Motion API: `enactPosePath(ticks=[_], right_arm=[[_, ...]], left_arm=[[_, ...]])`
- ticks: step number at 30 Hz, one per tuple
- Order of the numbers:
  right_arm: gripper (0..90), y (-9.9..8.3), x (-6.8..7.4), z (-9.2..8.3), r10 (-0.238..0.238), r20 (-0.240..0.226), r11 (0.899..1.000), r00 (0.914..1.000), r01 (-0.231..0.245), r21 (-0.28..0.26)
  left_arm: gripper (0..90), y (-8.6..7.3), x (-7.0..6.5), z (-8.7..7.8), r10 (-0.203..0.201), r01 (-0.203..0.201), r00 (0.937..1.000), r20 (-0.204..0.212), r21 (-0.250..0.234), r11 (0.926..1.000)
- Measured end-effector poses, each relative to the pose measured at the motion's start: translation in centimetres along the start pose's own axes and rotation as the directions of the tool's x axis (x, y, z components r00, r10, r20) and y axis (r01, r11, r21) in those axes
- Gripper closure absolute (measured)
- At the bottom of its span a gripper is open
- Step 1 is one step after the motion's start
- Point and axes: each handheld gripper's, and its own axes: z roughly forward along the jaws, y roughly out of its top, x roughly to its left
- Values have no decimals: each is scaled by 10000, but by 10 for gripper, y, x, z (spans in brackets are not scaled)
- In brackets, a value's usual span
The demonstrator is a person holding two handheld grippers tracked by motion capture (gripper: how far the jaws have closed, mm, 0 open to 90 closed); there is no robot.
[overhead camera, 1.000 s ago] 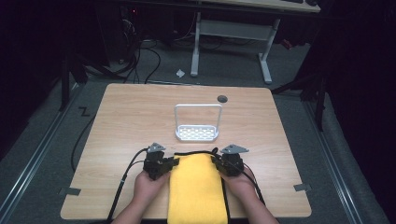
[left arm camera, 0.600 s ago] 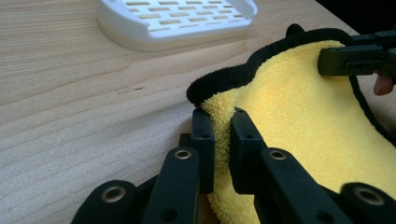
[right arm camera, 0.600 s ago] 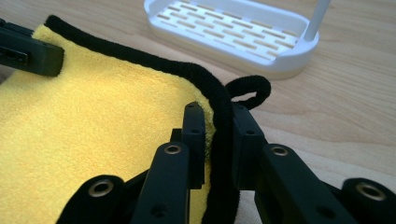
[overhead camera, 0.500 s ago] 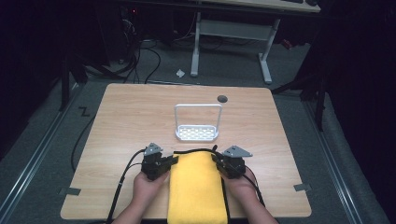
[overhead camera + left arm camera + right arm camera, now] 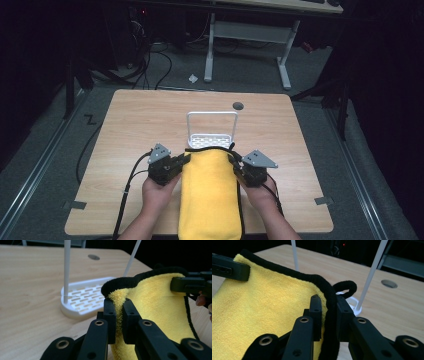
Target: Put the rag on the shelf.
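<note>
A yellow towel [image 5: 210,195] with black edging lies lengthwise on the near part of the wooden table [image 5: 135,120]. Its far edge is lifted between my two grippers. My left gripper [image 5: 182,161] pinches the far left corner. In the left gripper view its jaws [image 5: 119,312] have just been closing on the towel [image 5: 155,305]. My right gripper [image 5: 236,165] is shut on the far right corner, its pads [image 5: 329,307] clamping the black hem by a small loop [image 5: 347,287]. A white wire rack [image 5: 211,131] with a slotted base [image 5: 82,298] stands just beyond the towel's raised edge.
A round grey grommet [image 5: 238,106] sits in the table behind the rack. Black cables [image 5: 127,190] trail from the grippers over the near edge. Beyond the table stand a white desk frame [image 5: 245,35] and floor cables. Tape marks [image 5: 324,201] sit near the front corners.
Both hands have risen a little, lifting the towel's far edge off the table. That edge now stands closer to the rack's base.
</note>
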Motion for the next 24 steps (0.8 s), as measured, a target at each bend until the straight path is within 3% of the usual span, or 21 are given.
enactPosePath(ticks=[6,11,24], right_arm=[[791,23,-5,-8,108,110,9971,9999,-100,-748],[790,45,-7,-14,-10,186,9914,9998,34,-1305],[790,100,-8,-27,-393,346,9690,9986,466,-2428]], left_arm=[[837,29,-7,-11,548,-554,9984,-112,-612,9966],[837,52,-9,-17,708,-723,9973,-168,-1158,9906],[840,100,-12,-30,1227,-1304,9913,-476,-2258,9654]])
